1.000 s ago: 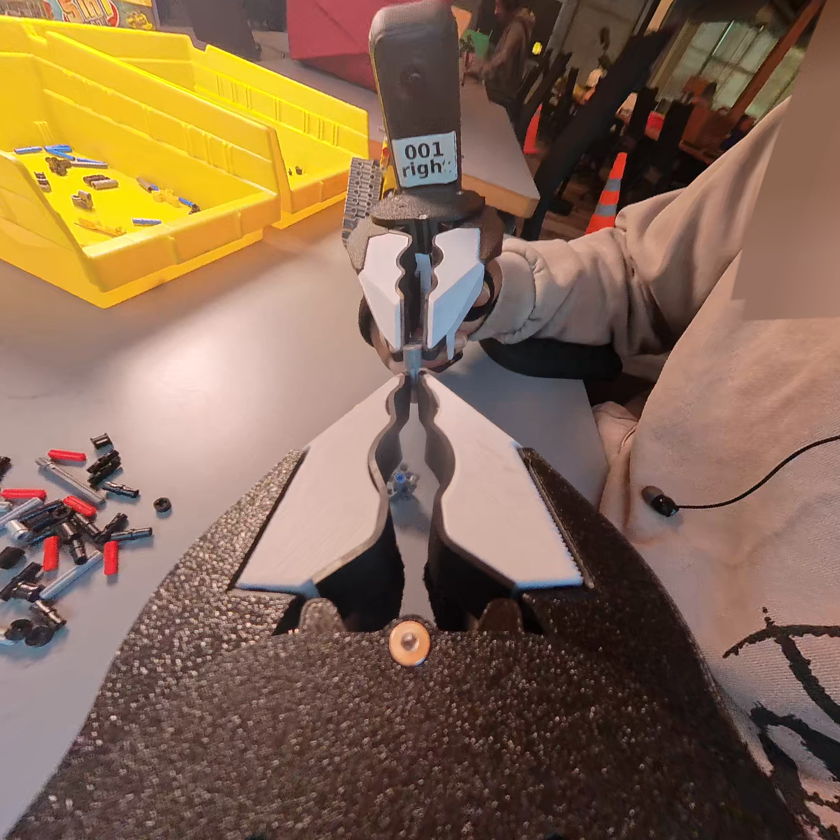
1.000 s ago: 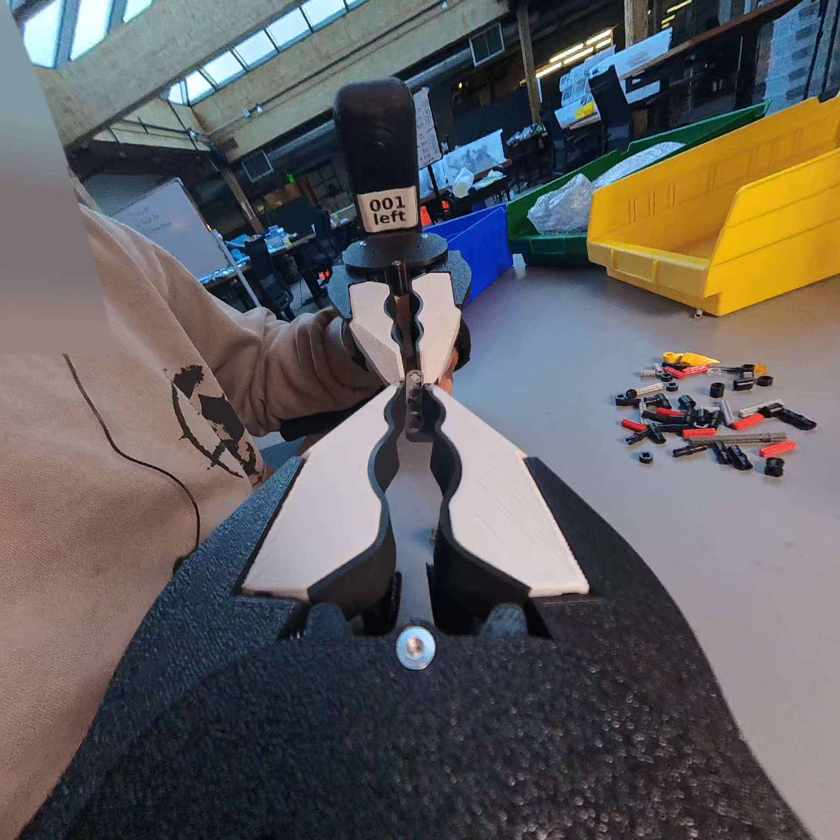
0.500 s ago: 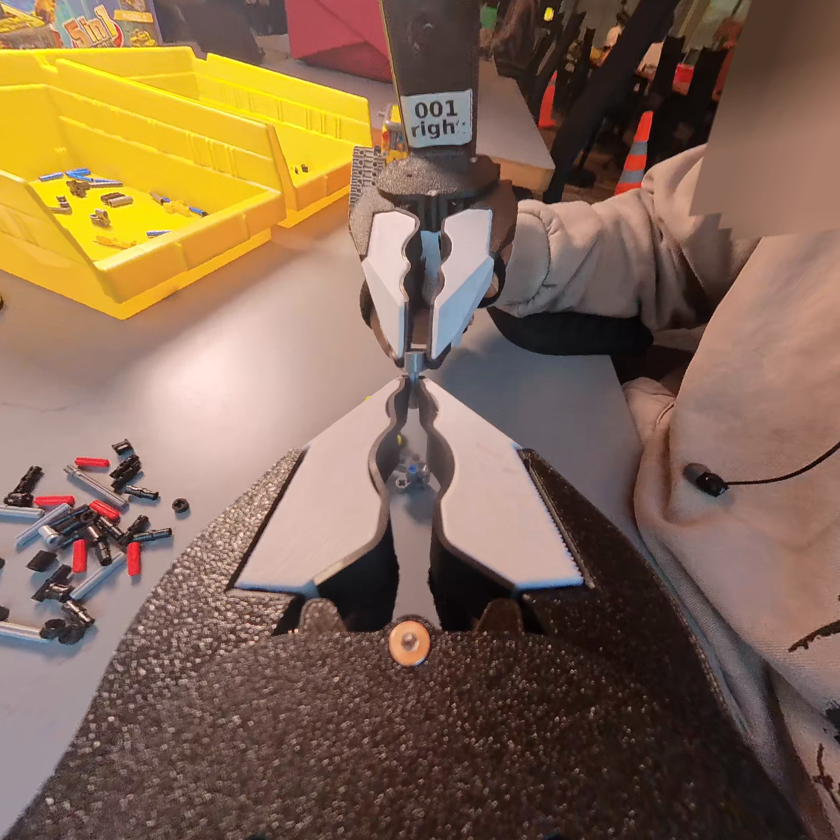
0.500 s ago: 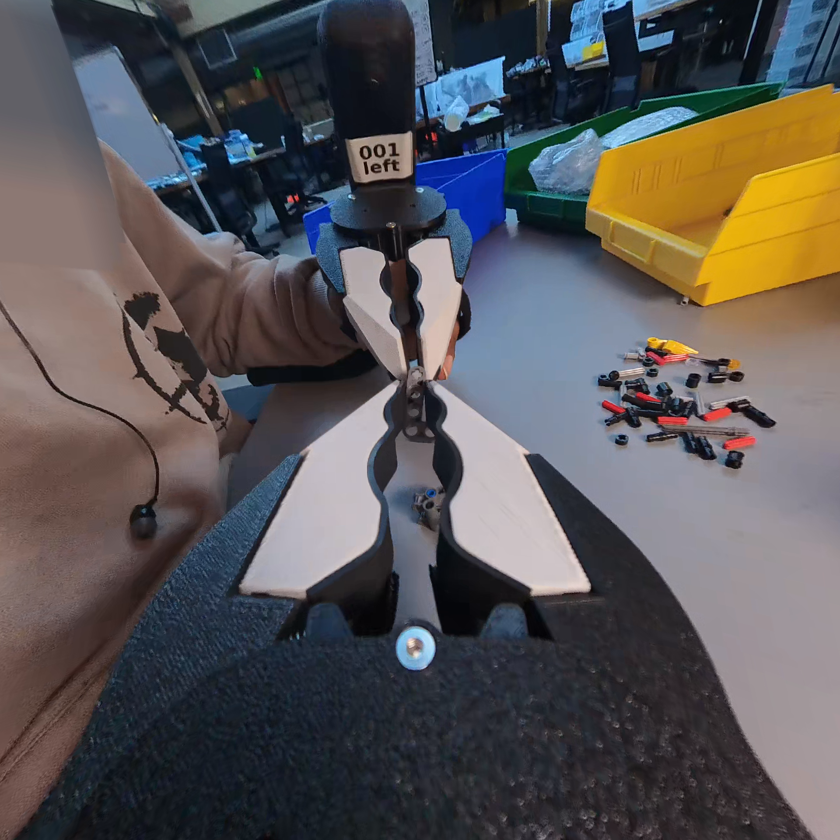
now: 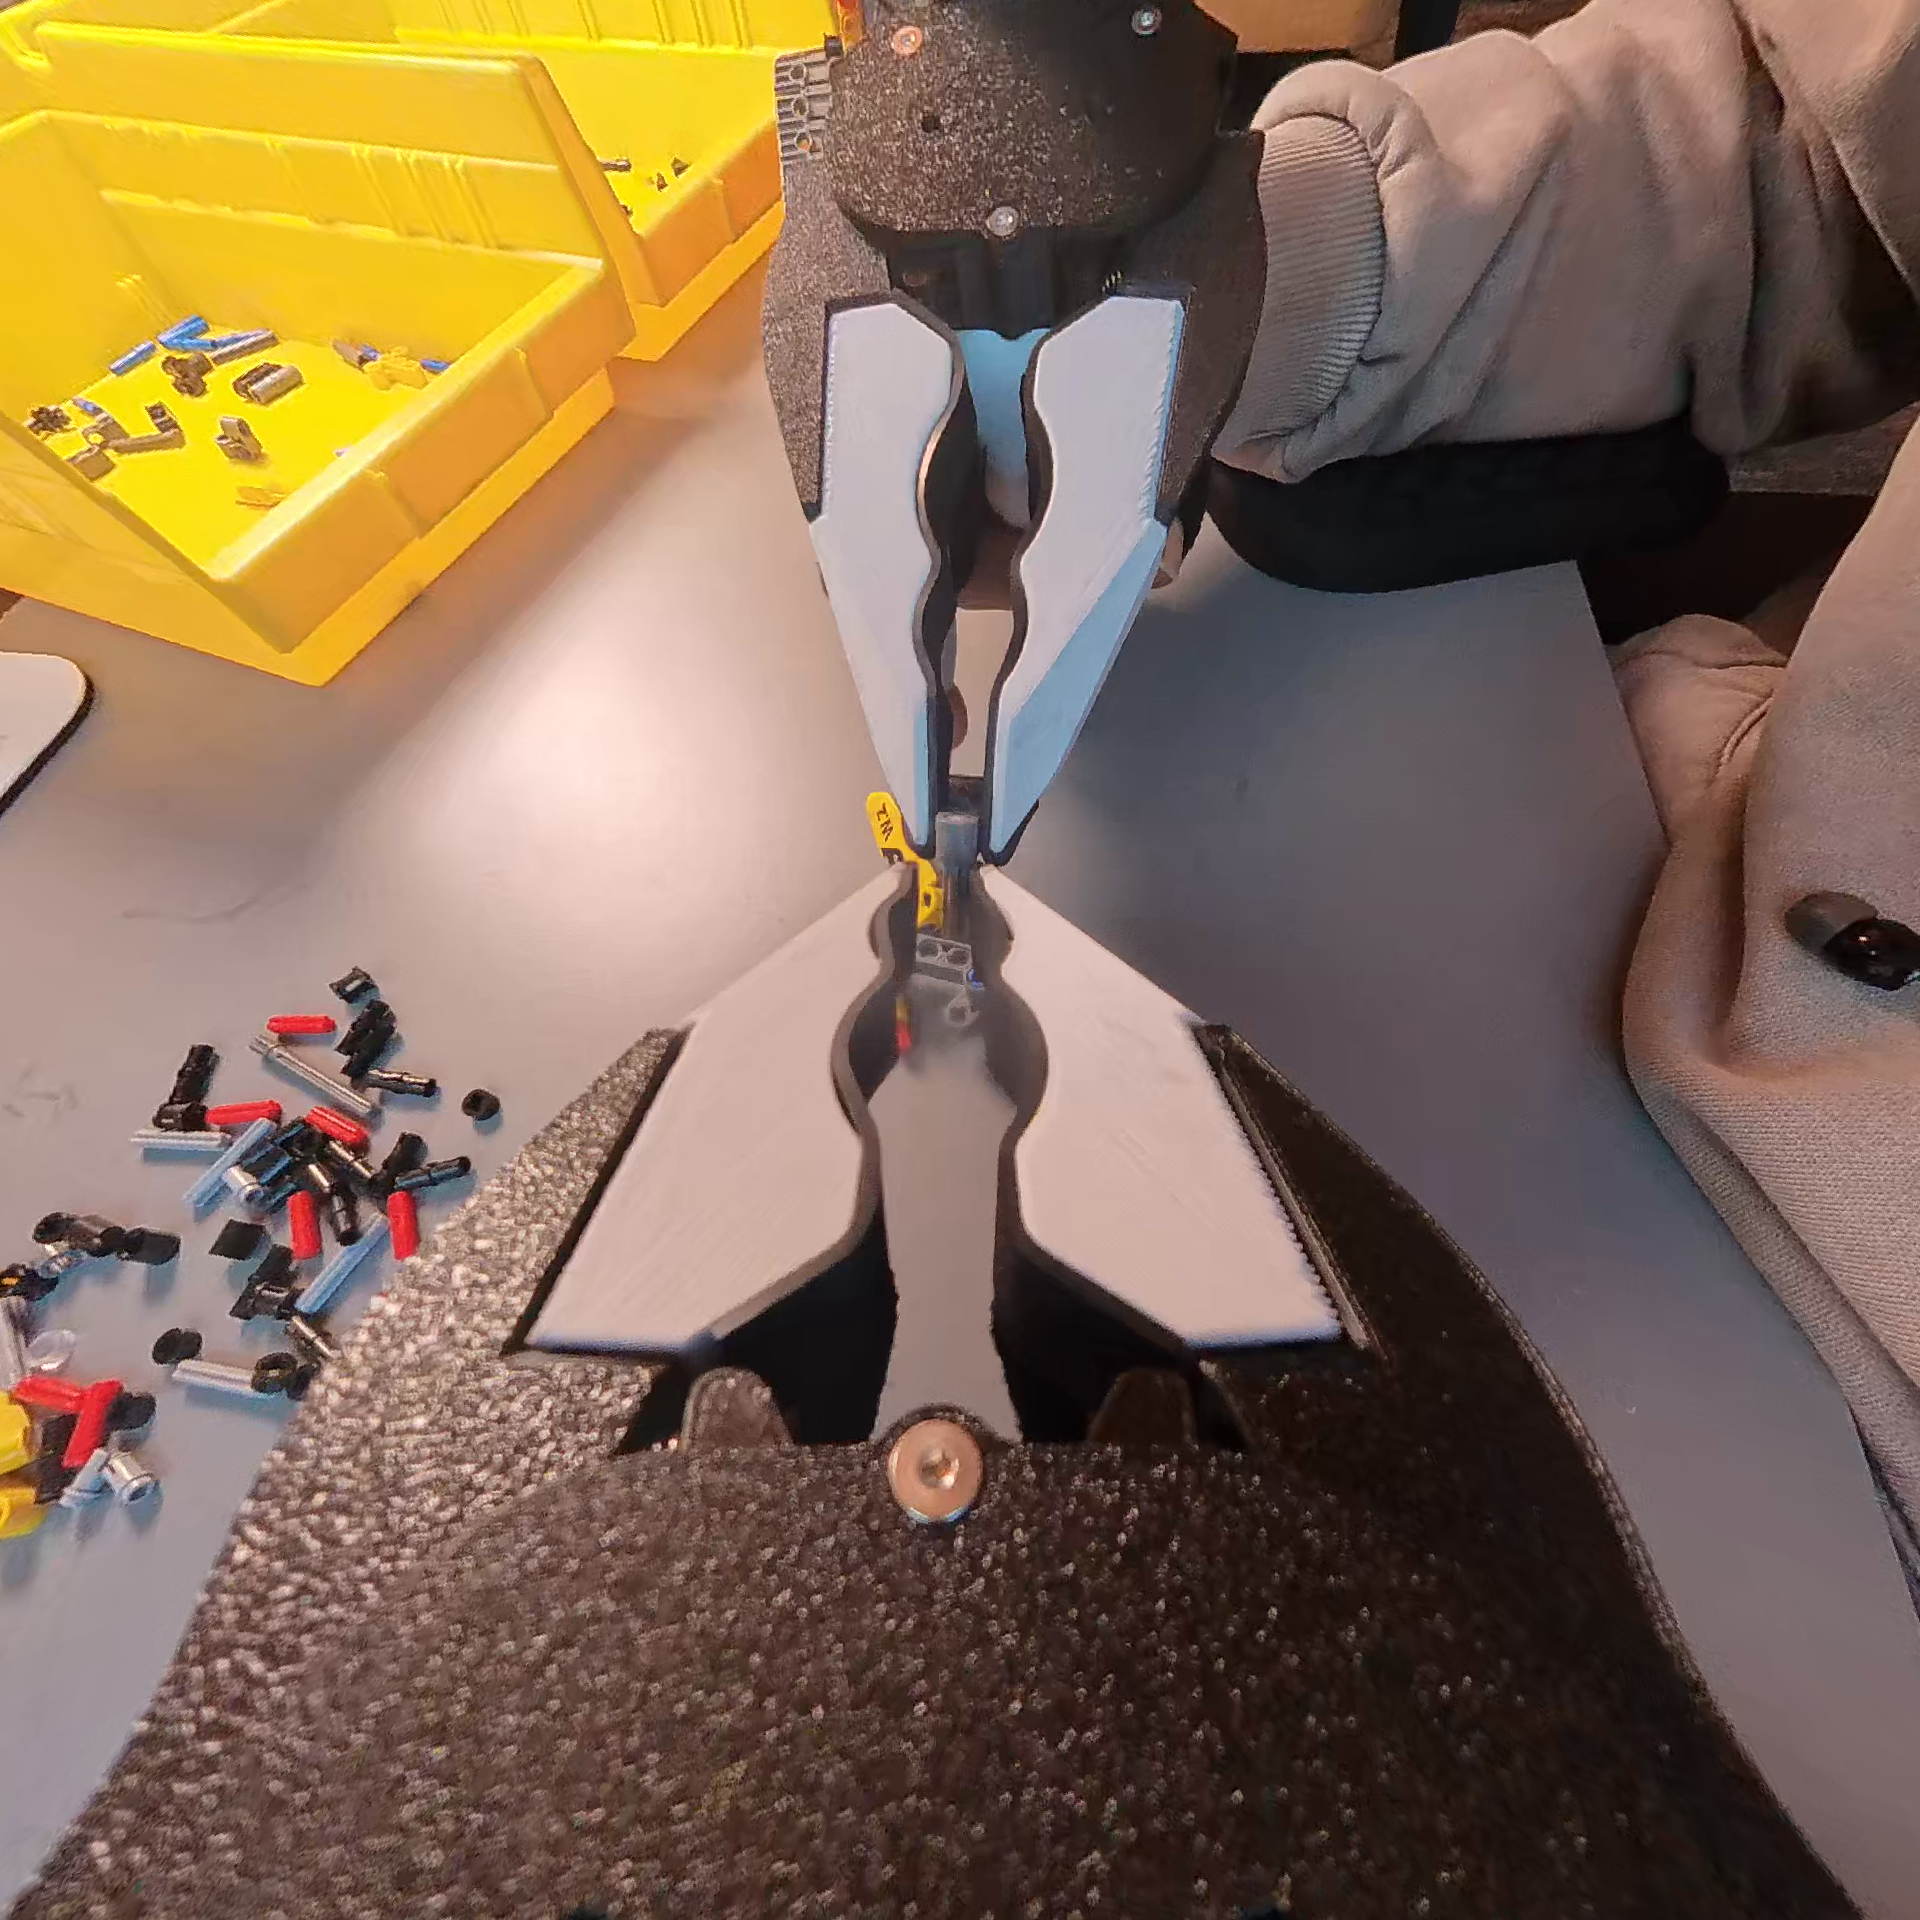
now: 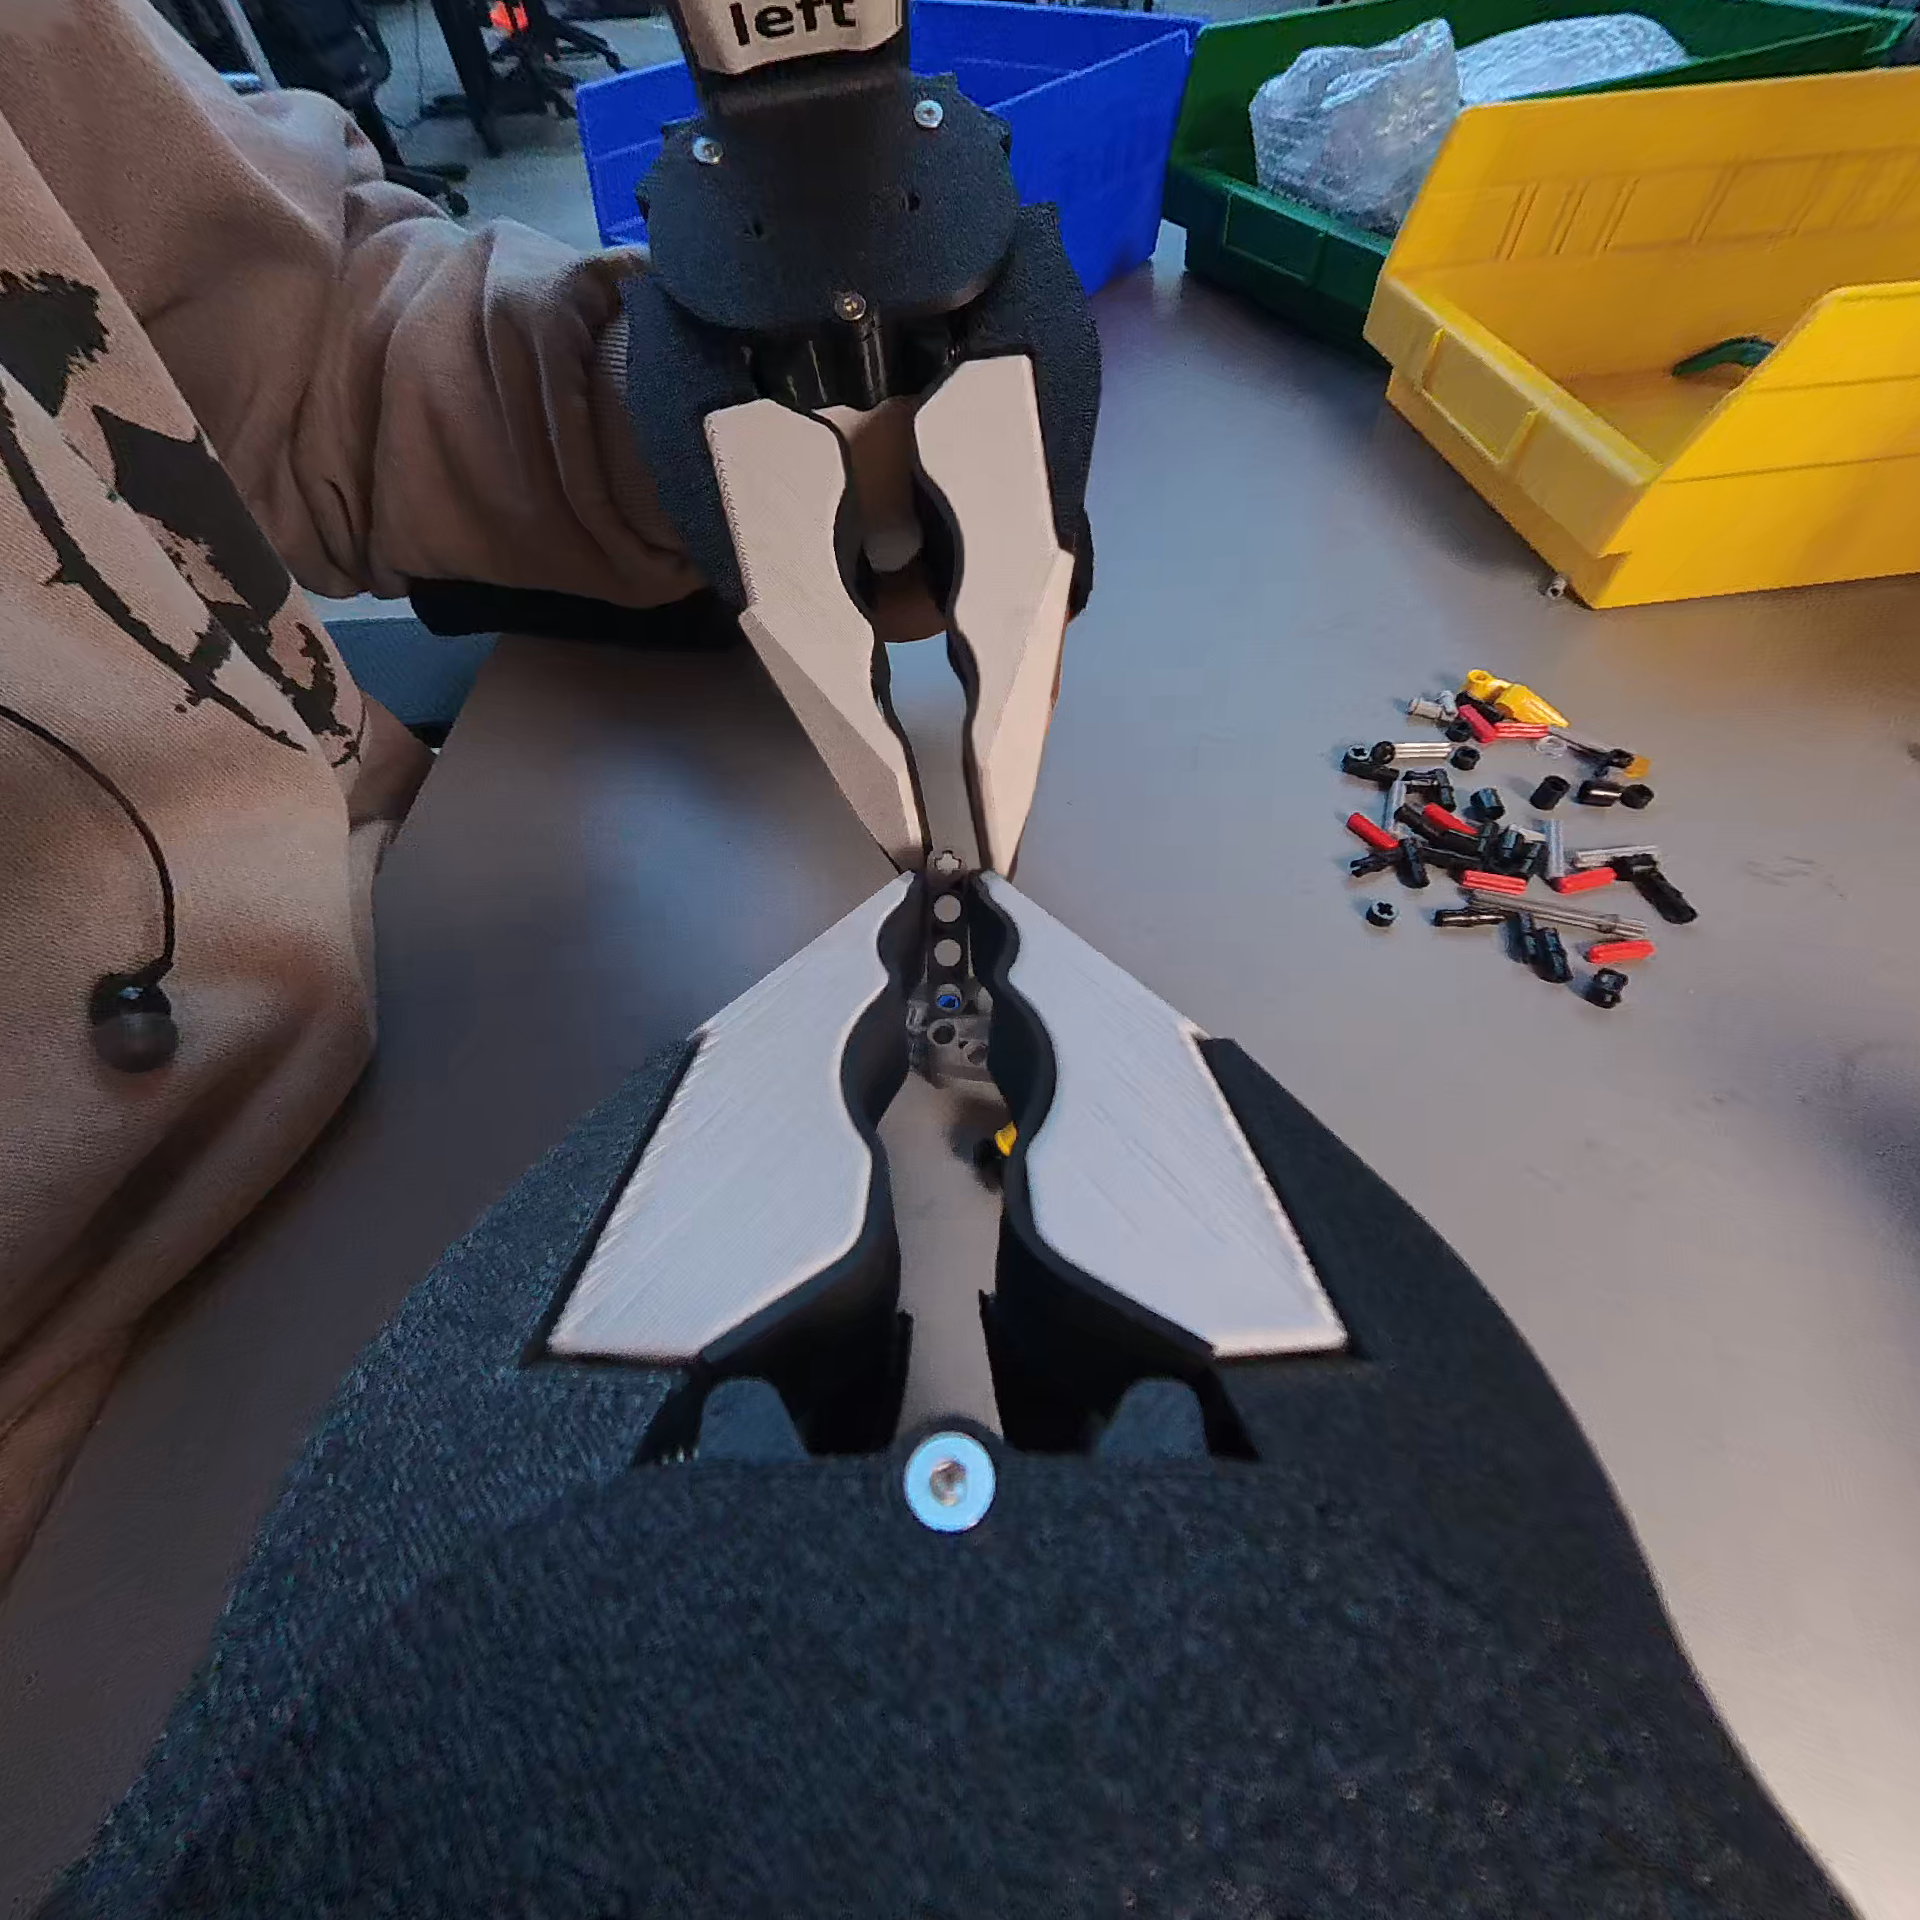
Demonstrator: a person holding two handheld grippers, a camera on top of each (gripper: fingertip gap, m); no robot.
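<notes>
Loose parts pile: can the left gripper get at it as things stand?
Probably not yet: the left gripper is shut on a small assembly that the right gripper also pinches. The pile itself lies unobstructed on the table.

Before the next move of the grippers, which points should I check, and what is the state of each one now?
1. Left gripper shut on the assembly: ok.
2. Right gripper shut on the same assembly: ok.
3. The two grippers not touching each other: cannot tell; they nearly meet.
4. Small pieces of the assembly fully seated: cannot tell; partly hidden.
5. Loose parts on the table lie off to the side, away from both grippers: ok.
6. Yellow bin apart from the grippers: ok.
</notes>
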